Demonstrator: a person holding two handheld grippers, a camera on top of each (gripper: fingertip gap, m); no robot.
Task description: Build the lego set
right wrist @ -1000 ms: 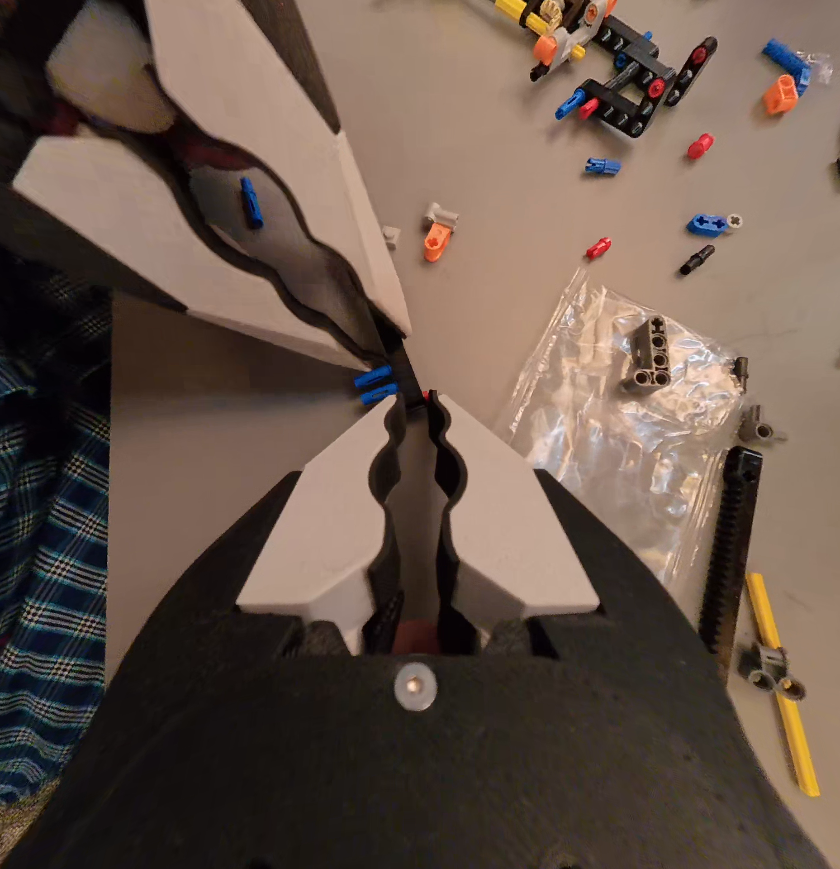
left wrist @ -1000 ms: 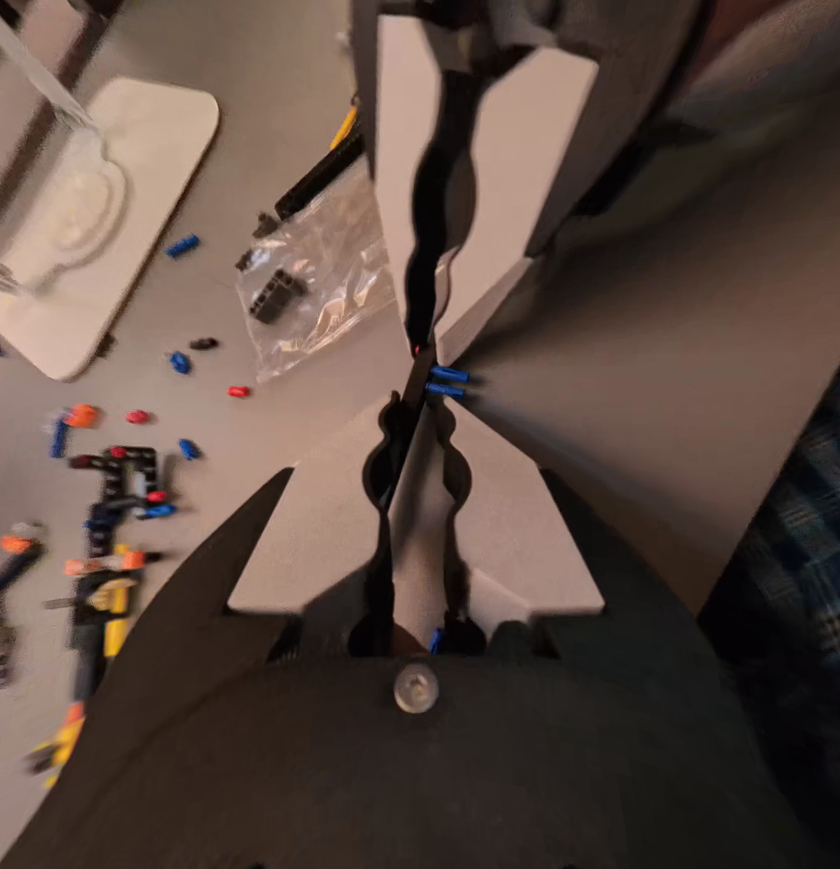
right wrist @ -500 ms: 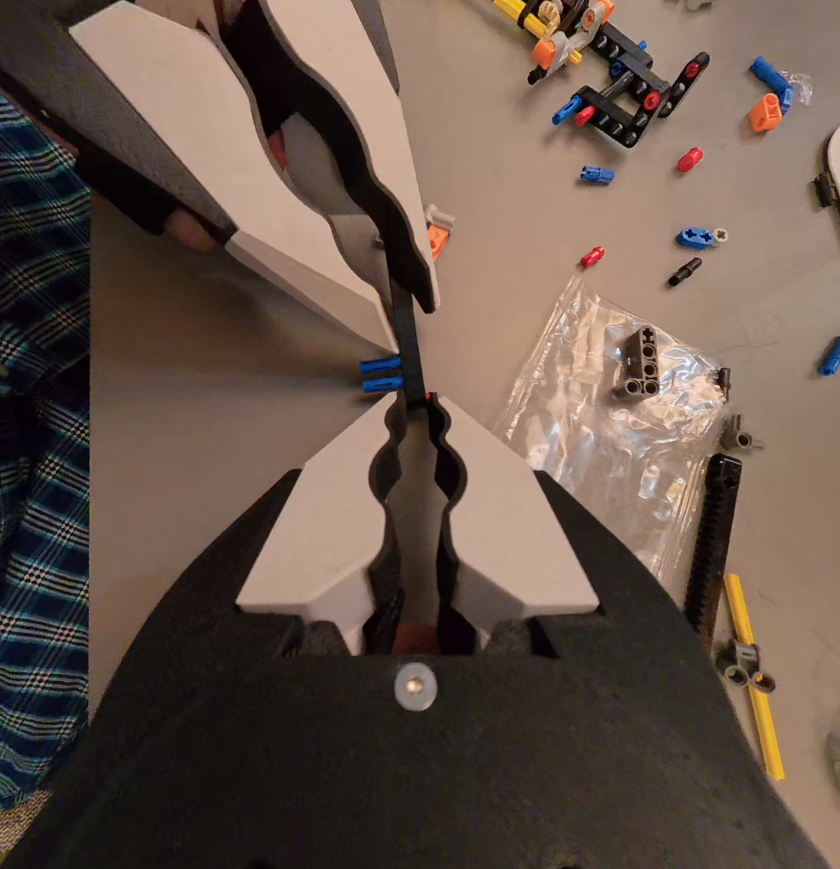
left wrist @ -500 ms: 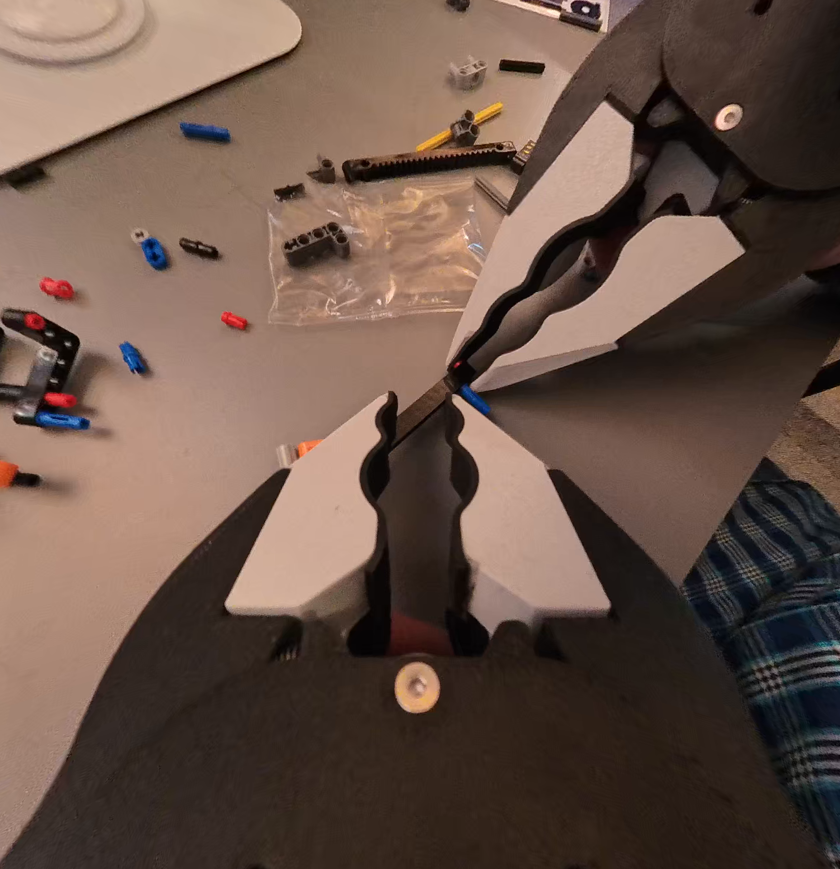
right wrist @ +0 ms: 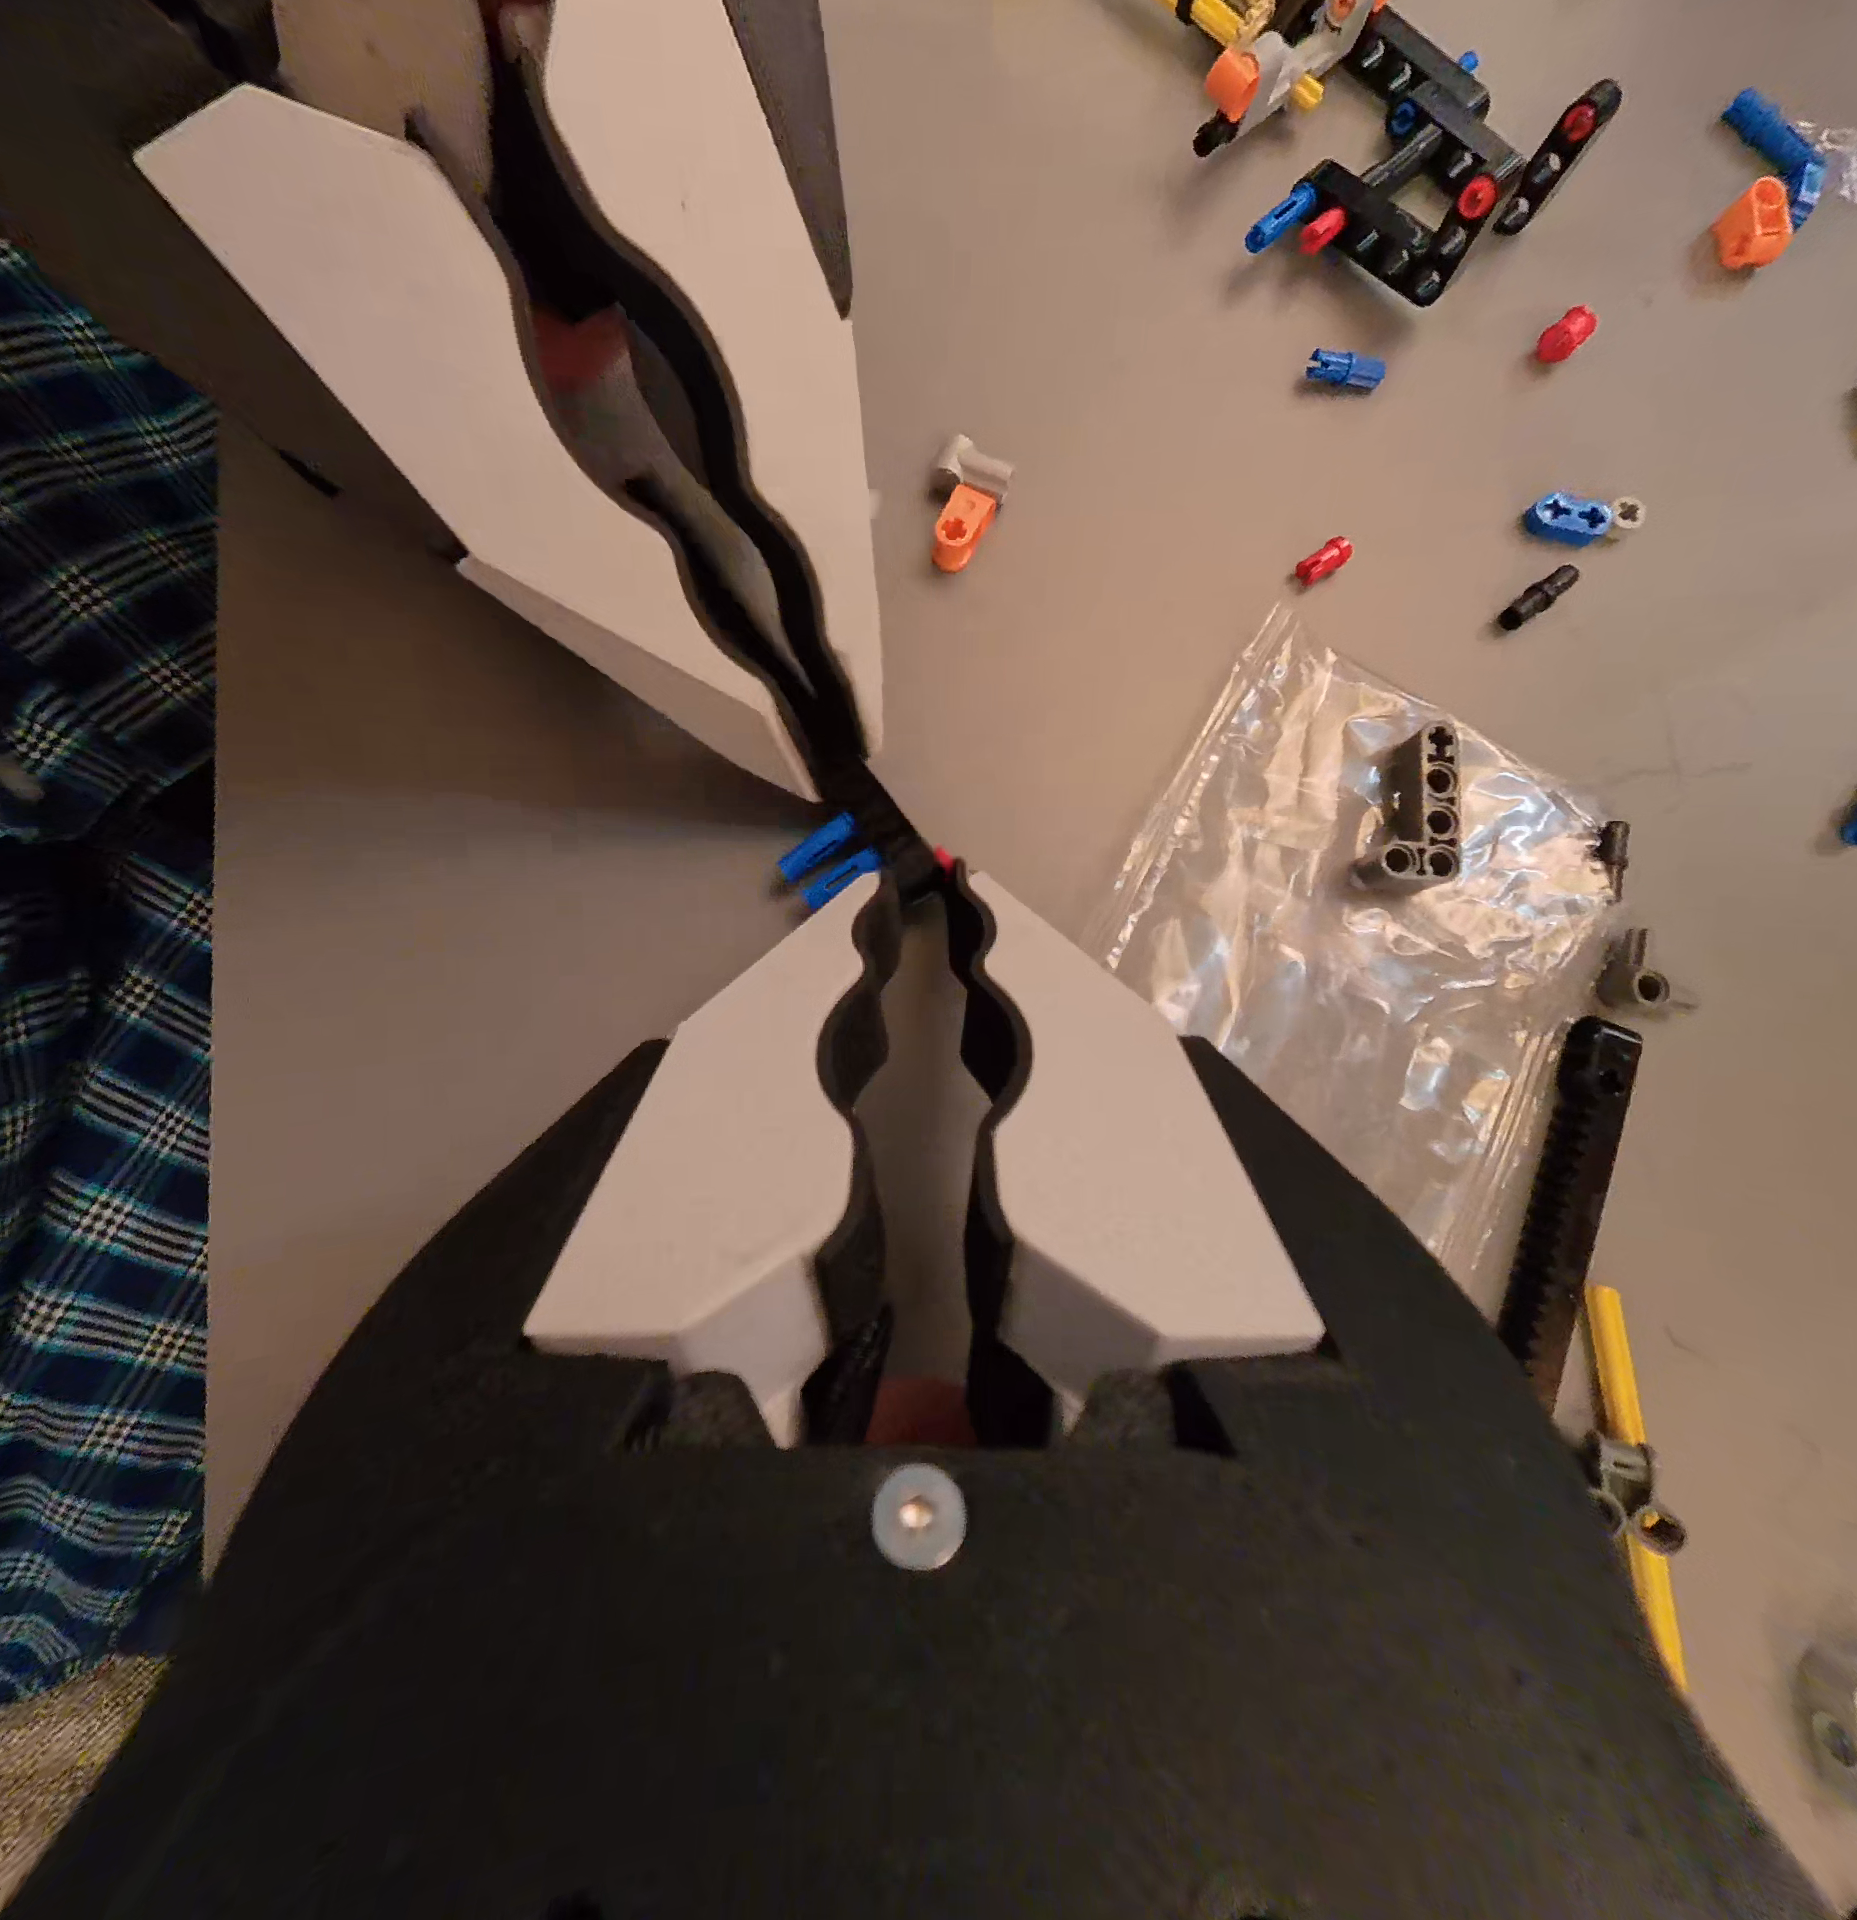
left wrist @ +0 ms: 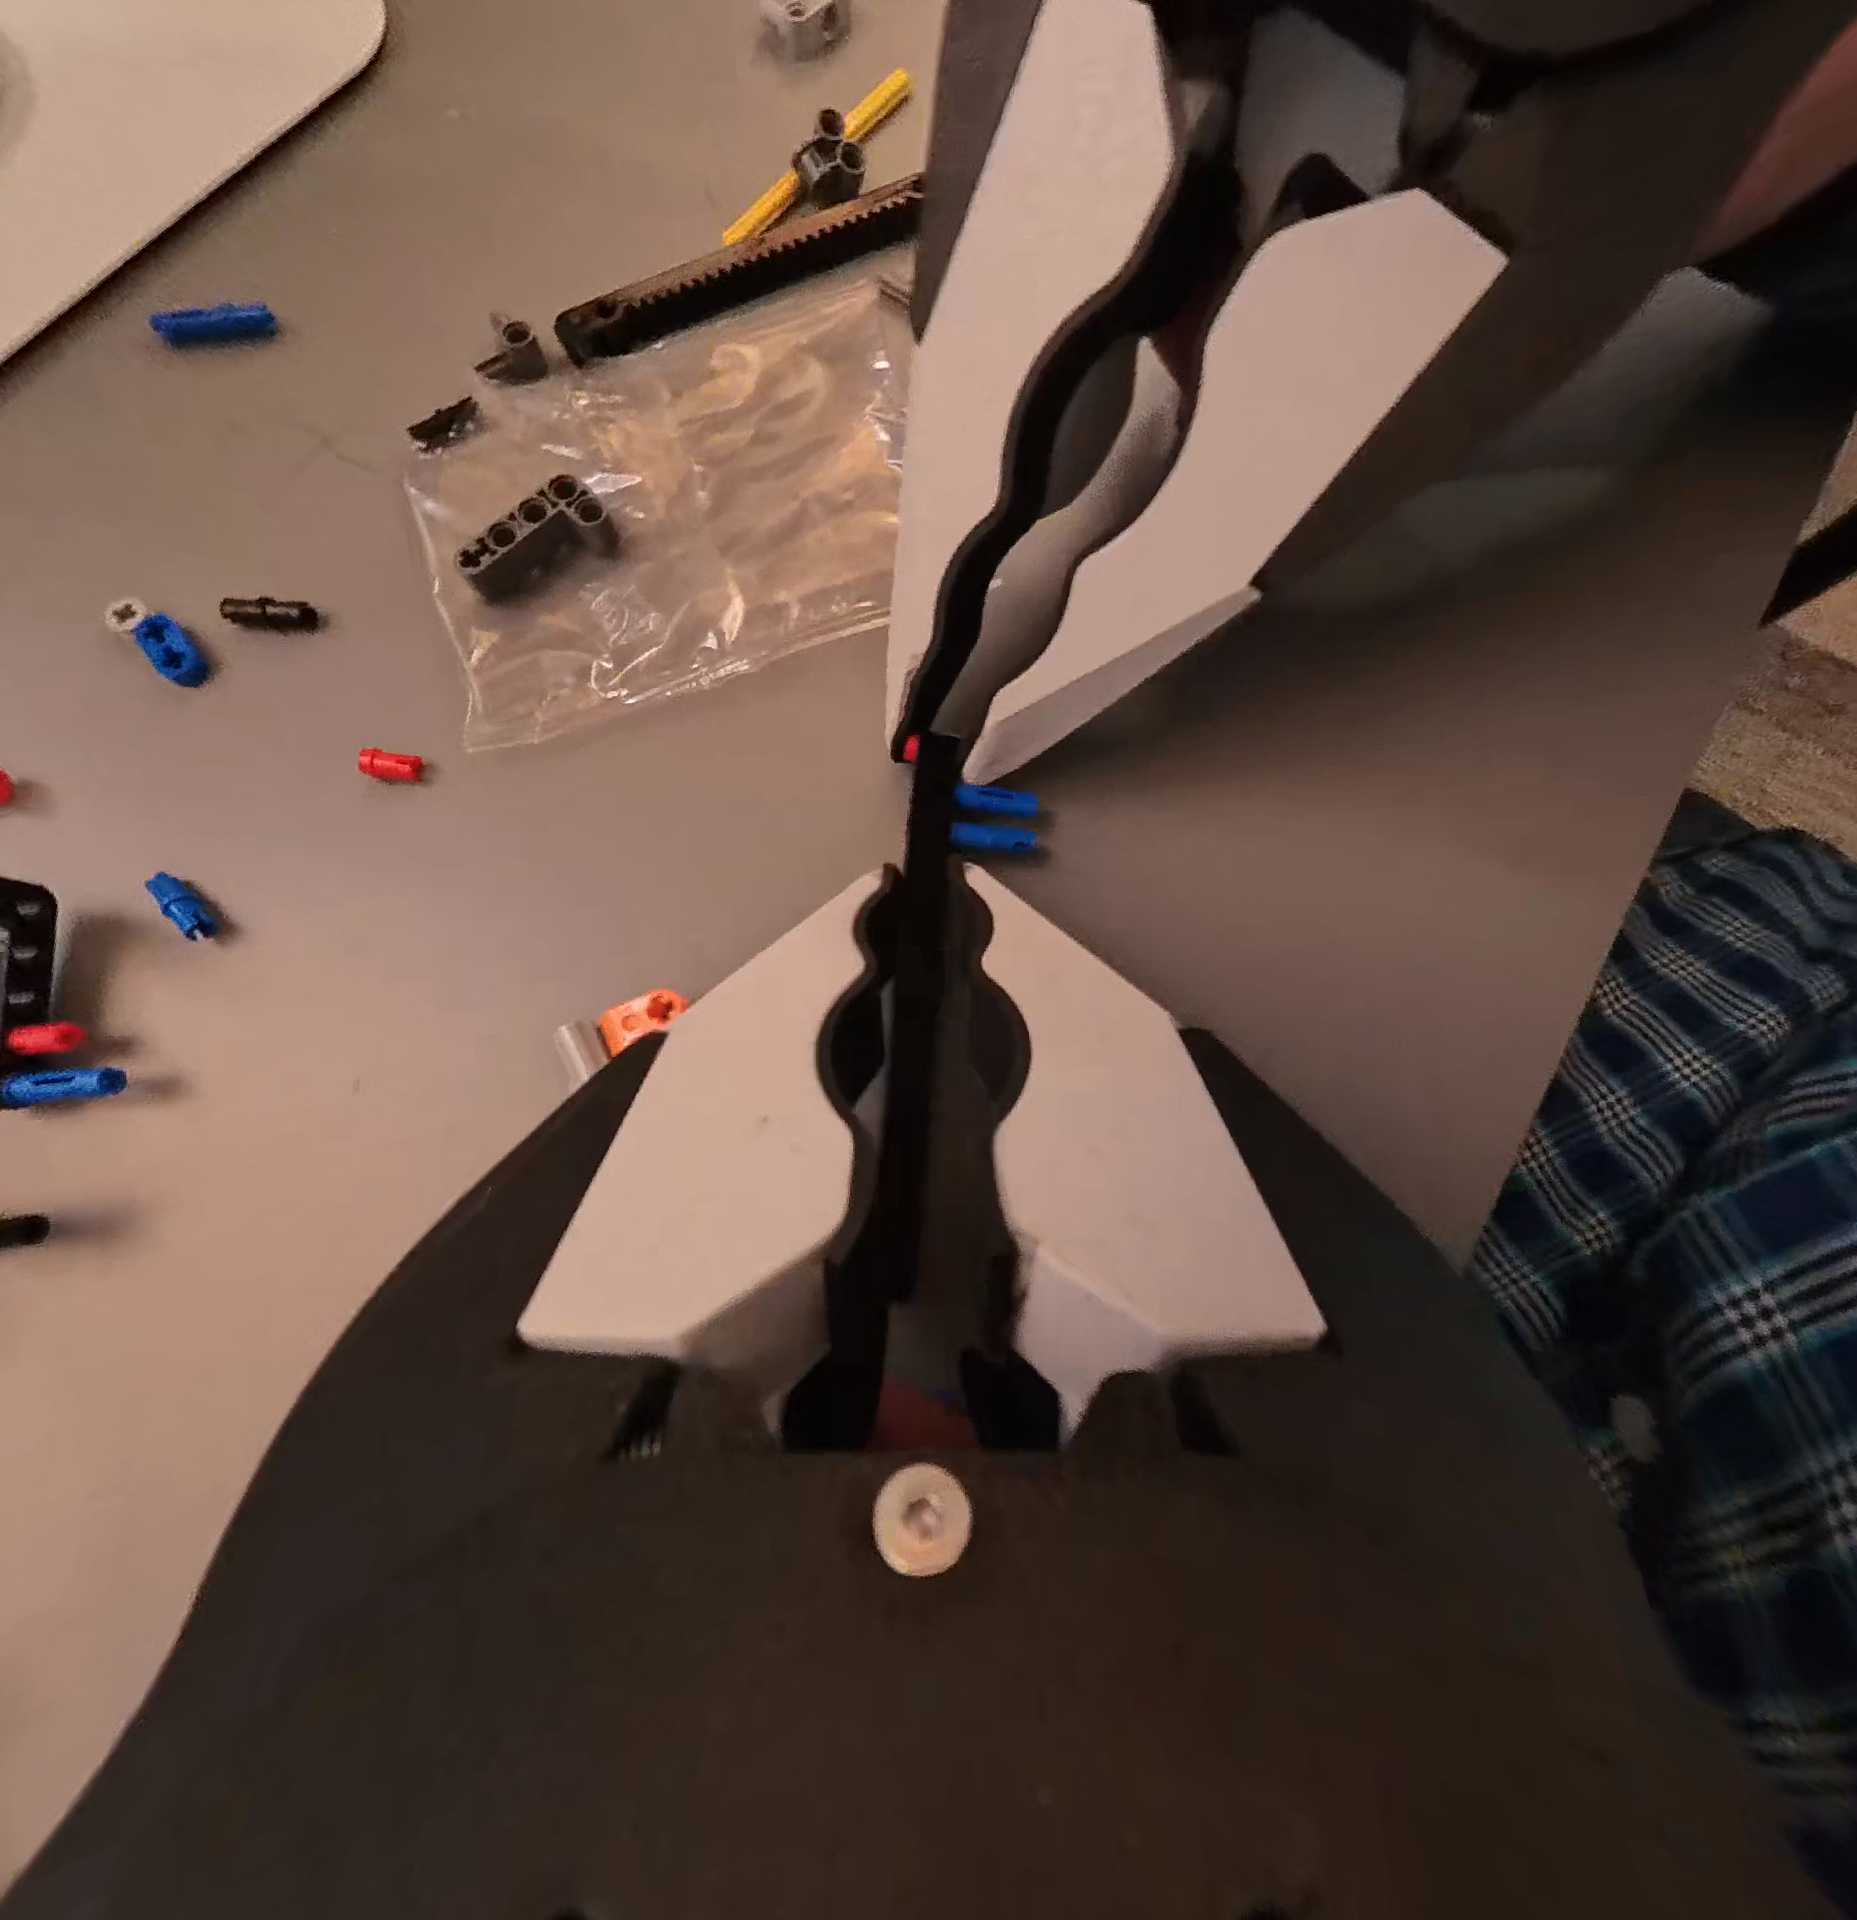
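R gripper (left wrist: 929,743) swung upright vs 0.5s ago; both it & L gripper (left wrist: 919,894) clamp black beam (left wrist: 926,821).

Left gripper (left wrist: 922,883) body: a matte black, grainy shell is flaring wide toward the camera.
Left gripper fingers (left wrist: 726,1143): pale grey wedges are tapering to the tips, with wavy black inner linings.
Screw (left wrist: 921,1519): a silver round-head screw is sitting centred below the fingers.
Right gripper (right wrist: 919,883): it is showing the same black shell, grey fingers (right wrist: 1132,1174) and silver screw.
Clothing (left wrist: 1734,1195): blue, black and white plaid fabric is showing beside the grippers.
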